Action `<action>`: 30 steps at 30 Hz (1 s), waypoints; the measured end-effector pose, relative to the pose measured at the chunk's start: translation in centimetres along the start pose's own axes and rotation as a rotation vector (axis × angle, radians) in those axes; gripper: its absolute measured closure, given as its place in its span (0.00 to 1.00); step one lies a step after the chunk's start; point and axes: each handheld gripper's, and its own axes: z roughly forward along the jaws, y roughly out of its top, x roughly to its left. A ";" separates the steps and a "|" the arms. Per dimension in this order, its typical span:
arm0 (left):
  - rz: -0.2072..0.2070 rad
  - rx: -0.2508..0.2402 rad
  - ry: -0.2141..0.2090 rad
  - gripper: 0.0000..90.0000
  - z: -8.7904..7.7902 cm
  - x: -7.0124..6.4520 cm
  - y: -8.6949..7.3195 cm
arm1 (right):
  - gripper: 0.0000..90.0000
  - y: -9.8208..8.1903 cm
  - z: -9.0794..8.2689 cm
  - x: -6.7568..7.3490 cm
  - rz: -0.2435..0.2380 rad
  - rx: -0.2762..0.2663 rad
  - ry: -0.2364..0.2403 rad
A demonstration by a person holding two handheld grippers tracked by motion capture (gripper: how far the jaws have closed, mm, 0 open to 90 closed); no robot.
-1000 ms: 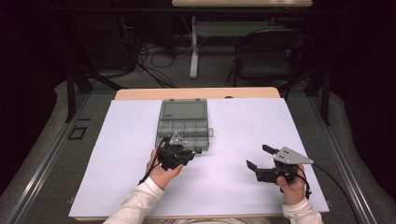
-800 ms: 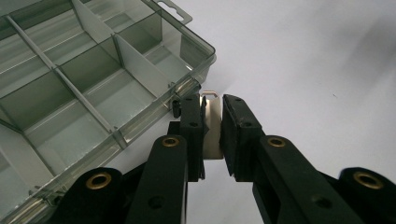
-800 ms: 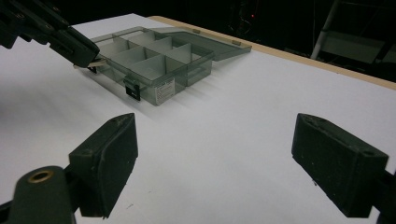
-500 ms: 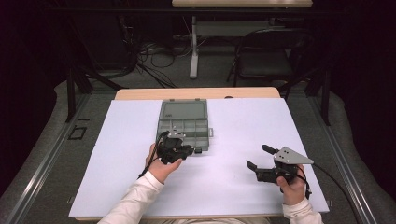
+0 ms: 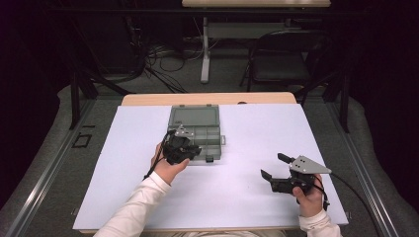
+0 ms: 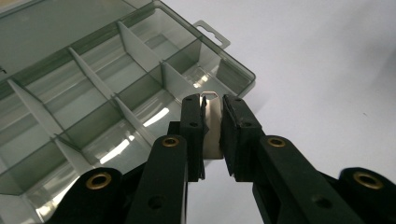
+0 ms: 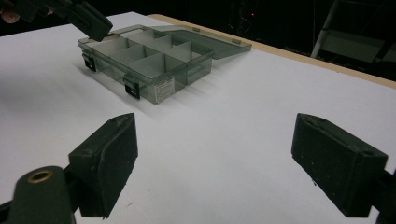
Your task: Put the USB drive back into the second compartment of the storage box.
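Note:
A clear grey compartment box (image 5: 197,132) lies open on the white table cover, its lid folded back on the far side. My left gripper (image 5: 187,148) hovers over the box's near left corner, shut on a small thin pale plate (image 6: 213,133) that stands upright between the pads, just above the box's (image 6: 107,88) corner compartment. In the right gripper view the left gripper (image 7: 86,17) hangs over the box (image 7: 149,60). My right gripper (image 5: 272,166) rests low near the table's front right, jaws wide open and empty (image 7: 222,158), pointing toward the box.
A white sheet (image 5: 247,128) covers the table, and a wooden edge (image 5: 207,98) shows at the far side. Two dark latches hang on the box's front wall (image 7: 133,88). A folding chair (image 5: 281,64) and cables lie on the floor beyond the table.
My left gripper has moved a little away from the person and slightly up, over the box's corner, still holding the plate. The right gripper has stayed where it was.

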 end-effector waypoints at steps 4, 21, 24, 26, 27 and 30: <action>0.012 0.013 0.024 0.88 -0.2 0.7 0.5 | 0.16 0.0 0.0 0.0 -0.001 0.001 0.002; 0.020 0.016 0.069 0.88 -0.3 2.2 1.3 | 0.16 -0.1 0.1 0.0 0.003 0.001 0.004; 0.029 0.022 0.081 0.88 -0.3 2.5 1.5 | 0.16 -0.1 0.2 0.0 0.005 0.001 0.004; 0.031 0.023 0.088 0.88 -0.4 2.7 1.7 | 0.16 -0.1 0.2 0.0 0.005 0.001 0.004; 0.033 0.024 0.093 0.88 -0.5 2.8 1.8 | 0.16 -0.1 0.2 0.0 0.006 0.001 0.004; 0.041 0.025 0.099 0.88 -0.6 3.0 1.9 | 0.16 -0.1 0.2 0.0 0.002 0.001 0.004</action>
